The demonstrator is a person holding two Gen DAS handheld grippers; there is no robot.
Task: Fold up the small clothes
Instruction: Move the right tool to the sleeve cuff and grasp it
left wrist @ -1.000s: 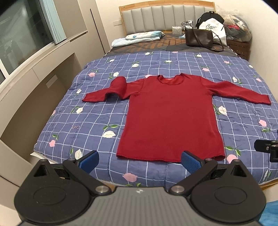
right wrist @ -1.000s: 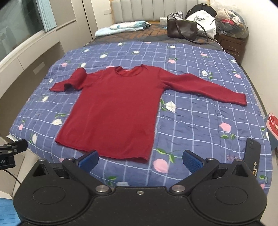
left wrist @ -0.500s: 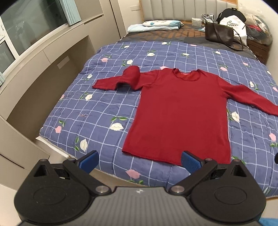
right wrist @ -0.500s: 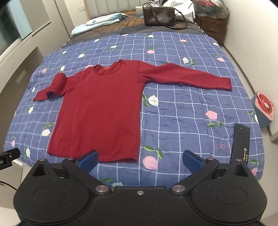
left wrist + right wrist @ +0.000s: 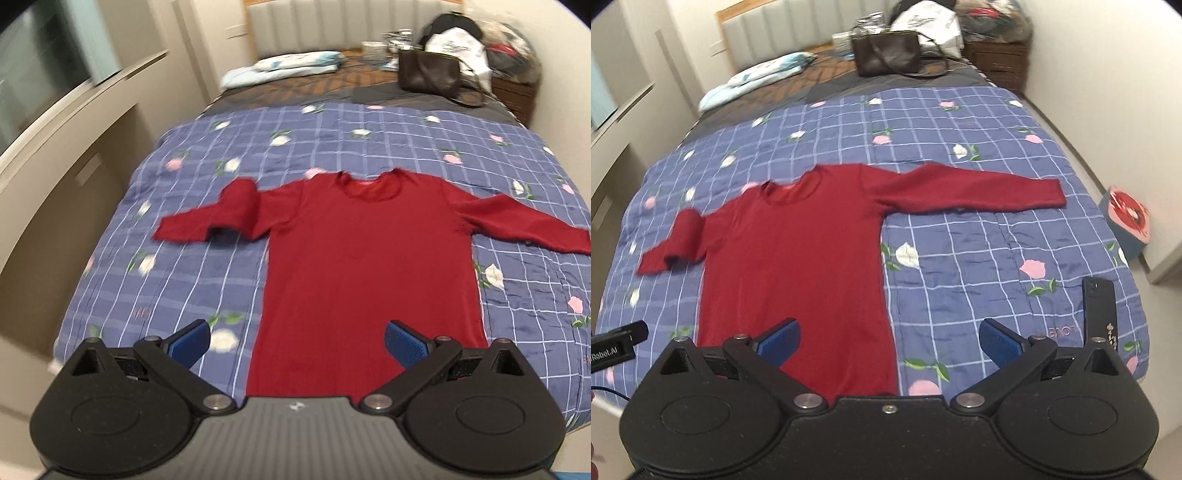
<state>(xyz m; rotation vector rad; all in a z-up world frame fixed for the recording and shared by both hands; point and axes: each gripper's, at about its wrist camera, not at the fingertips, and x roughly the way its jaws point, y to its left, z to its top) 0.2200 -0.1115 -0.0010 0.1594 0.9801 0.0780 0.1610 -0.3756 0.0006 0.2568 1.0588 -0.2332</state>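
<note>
— Both views have closed in on the bed. Where's the red shirt?

— Mid-frame, flat. My left hand-held gripper and right hand-held gripper hang spread, empty. I'd straighten the bunched sleeve, frame-left, first.

A blue checked quilt with pink and white flowers covers the bed. At the head end, a brown handbag stands near the right corner, with a white bag just behind it and a pale blue pillow toward the left side. A black phone lies at the bed's right edge near the foot. On the floor beside that edge sits a small box with a pink and red top. A padded headboard closes the far end.
</note>
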